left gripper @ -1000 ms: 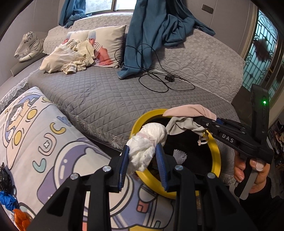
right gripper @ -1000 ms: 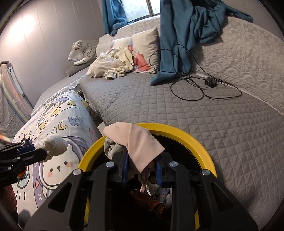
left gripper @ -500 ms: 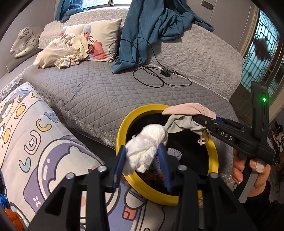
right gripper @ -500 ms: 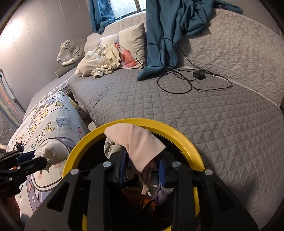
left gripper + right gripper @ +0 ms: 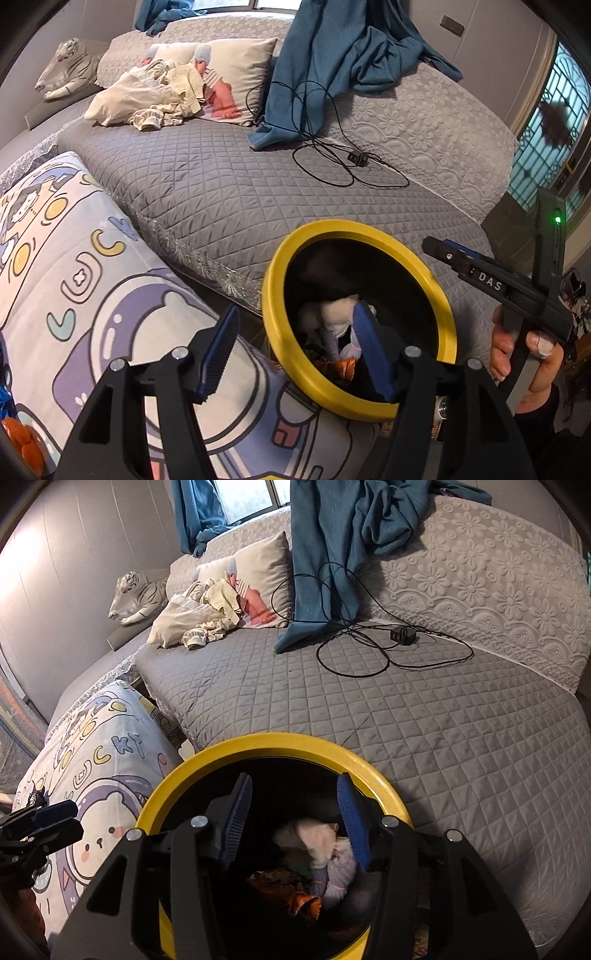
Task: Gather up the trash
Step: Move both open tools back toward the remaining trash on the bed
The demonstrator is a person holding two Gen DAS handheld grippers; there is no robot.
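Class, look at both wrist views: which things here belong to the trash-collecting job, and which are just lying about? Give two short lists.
Part of the job:
- yellow-rimmed bin
- white wad and pale cloth, now inside the bin
- left hand-held gripper and right hand-held gripper, jaws just opened, nothing between them

Just lying about:
- blue curtain
- black cable and charger
- toy tiger
- cream clothes

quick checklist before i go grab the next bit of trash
1. Left hand-held gripper empty: ok, jaws have just been opening, nothing between the pads.
2. Right hand-held gripper empty: ok, jaws have just been opening, nothing gripped.
3. White wad inside the yellow-rimmed bin: ok.
4. Pink cloth inside the bin: ok, nothing draped over the rim.
5. Next trash located: cannot tell; orange and blue items at the cartoon blanket's edge are unclear.
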